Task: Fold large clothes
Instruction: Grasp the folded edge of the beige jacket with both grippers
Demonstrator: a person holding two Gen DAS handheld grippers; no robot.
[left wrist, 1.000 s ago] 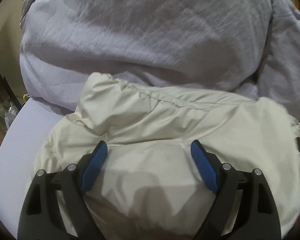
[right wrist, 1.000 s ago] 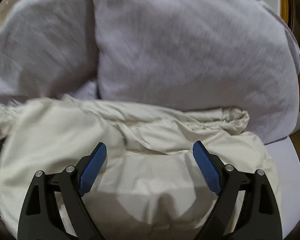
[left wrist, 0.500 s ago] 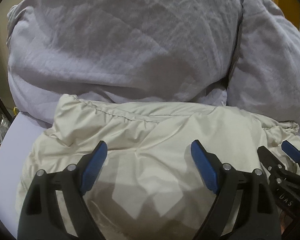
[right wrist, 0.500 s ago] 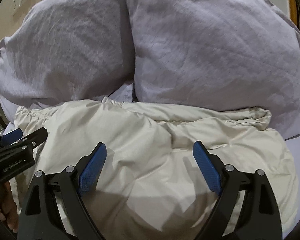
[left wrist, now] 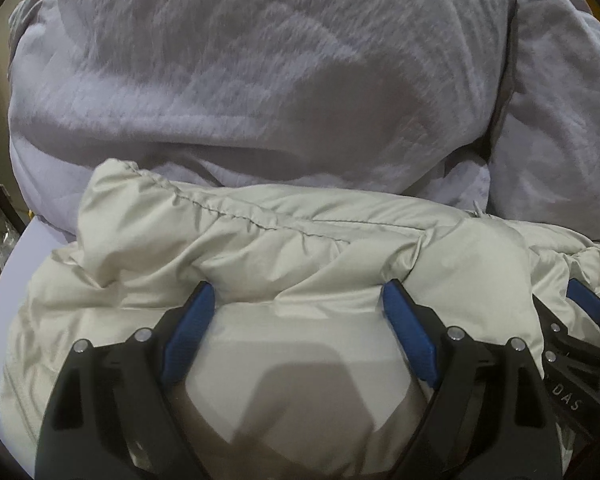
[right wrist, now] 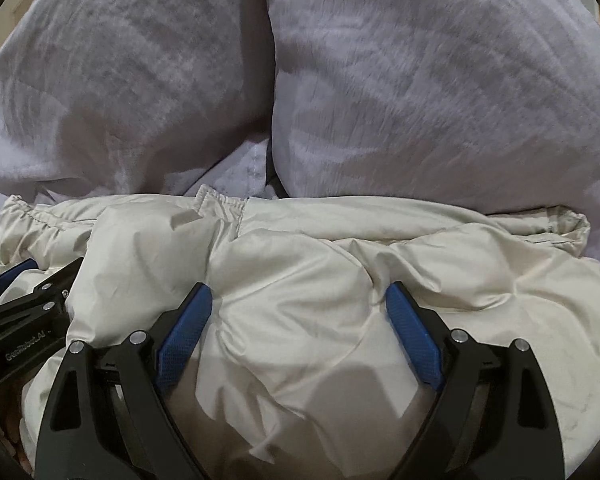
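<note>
Both grippers pressed wide open into a folded jacket

The cream jacket (left wrist: 340, 248) lay bunched on the bed, just in front of the pillows (left wrist: 260, 72), seemingly folded into a thick bundle, so only flattening or tidying looked left. The left gripper (left wrist: 296, 308) and right gripper (right wrist: 300, 308) were spread wide, tips dented into the padding, clamping nothing. The left view alone showed the jacket's gathered corner and bare sheet (left wrist: 32, 248) beside it; the right view alone showed the seam between both pillows.
</note>
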